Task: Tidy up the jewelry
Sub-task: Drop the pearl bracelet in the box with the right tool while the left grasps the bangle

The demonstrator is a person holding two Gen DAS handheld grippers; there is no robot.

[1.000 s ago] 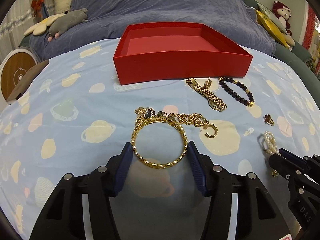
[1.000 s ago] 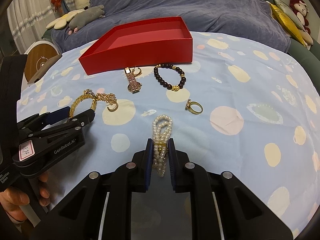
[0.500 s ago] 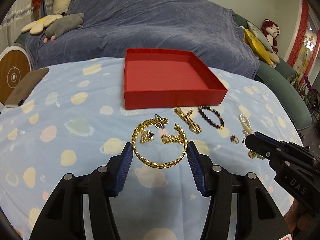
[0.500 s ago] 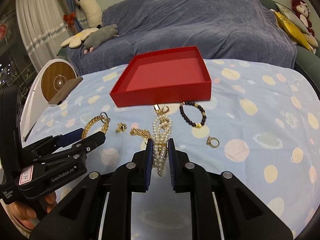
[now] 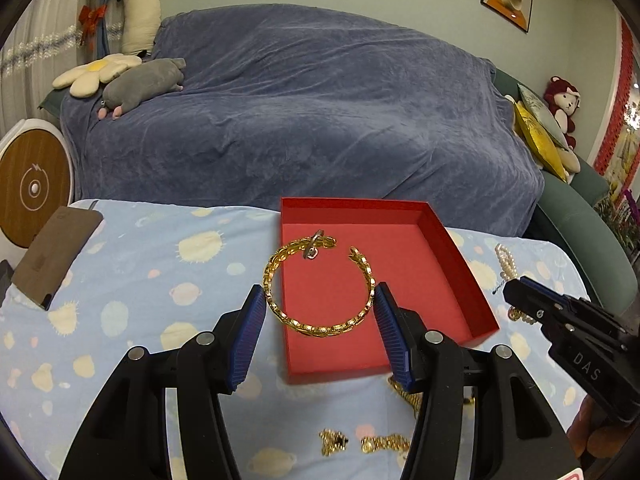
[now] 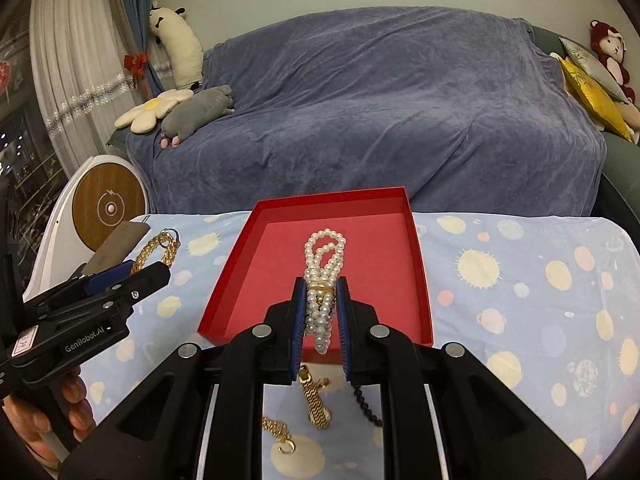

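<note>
My left gripper (image 5: 320, 292) is shut on a gold chain-link bangle (image 5: 280, 312), its blue pads pressing the bangle's two sides. The bangle hangs in the air over the left part of the red box (image 5: 352, 201), which is empty. My right gripper (image 6: 320, 292) is shut on a white pearl bracelet (image 6: 325, 248), held above the same red box (image 6: 332, 197) near its front. In the right wrist view the left gripper (image 6: 132, 276) shows at the left with the gold bangle (image 6: 158, 250). In the left wrist view the right gripper (image 5: 516, 292) shows at the right with the pearls (image 5: 505, 258).
On the planet-print tablecloth (image 6: 520, 280), in front of the box, lie a gold watch band (image 6: 316, 400), a dark bead bracelet (image 6: 365, 404) and gold chain pieces (image 5: 368, 442). A brown flat case (image 5: 56, 252) lies at the table's left edge. Behind the table is a blue-covered sofa (image 5: 300, 120).
Both grippers have risen and moved forward with their jewelry lifted off the cloth. The bangle and the pearls now hang over the red box instead of lying in front of it.
</note>
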